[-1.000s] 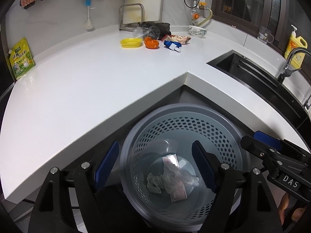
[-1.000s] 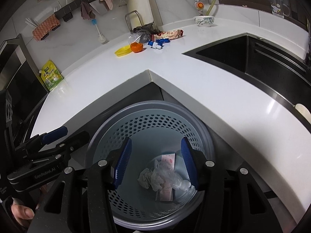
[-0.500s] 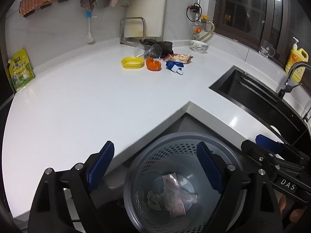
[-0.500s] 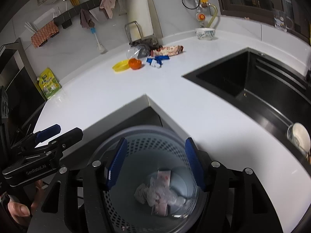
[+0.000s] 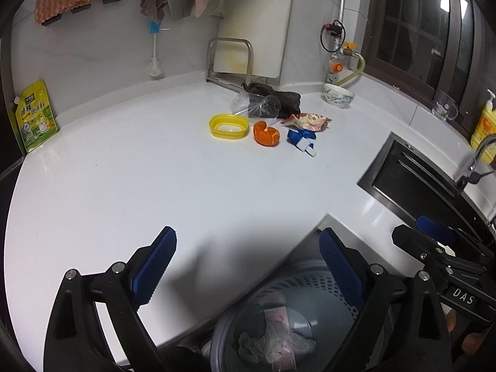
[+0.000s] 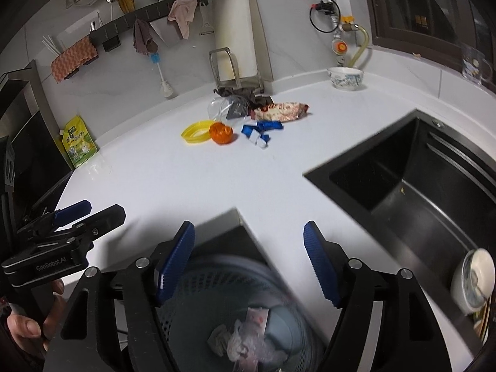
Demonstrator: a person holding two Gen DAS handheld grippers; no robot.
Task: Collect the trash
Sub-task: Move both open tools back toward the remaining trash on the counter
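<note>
The white worktop (image 5: 161,179) wraps an inside corner, and most of its near surface is bare between the front edge and the cluster of trash far back by the wall. The black sink (image 6: 412,192) is seen into only from the right wrist view, which shows a white bowl (image 6: 472,279) lying in its near end; the left wrist view catches just the sink's rim, plus the tap and a yellow soap bottle (image 5: 483,130) behind it.

Below the worktop's inner corner stands the perforated grey bin (image 6: 235,297), its rim just under the edge. In it lie crumpled tissue and wrappers (image 5: 272,341), including a pink-printed paper; the right wrist view of it is blurred.

The left gripper (image 5: 248,272) hangs over the front edge of the worktop, jaws spread wide and holding nothing. The right gripper (image 6: 249,263) is above the bin and the corner, jaws likewise wide and empty. Each view shows the other gripper at its side.

The remaining trash sits together well apart from the bin: a dark rag (image 5: 279,97), a clear plastic cup (image 5: 257,105) on its side, a yellow lid (image 5: 228,126), a snack wrapper (image 5: 307,121), an orange peel (image 5: 266,133) and blue scraps (image 5: 302,139). A patterned bowl (image 5: 338,95) stands further right, a green pouch (image 5: 34,117) at far left.
</note>
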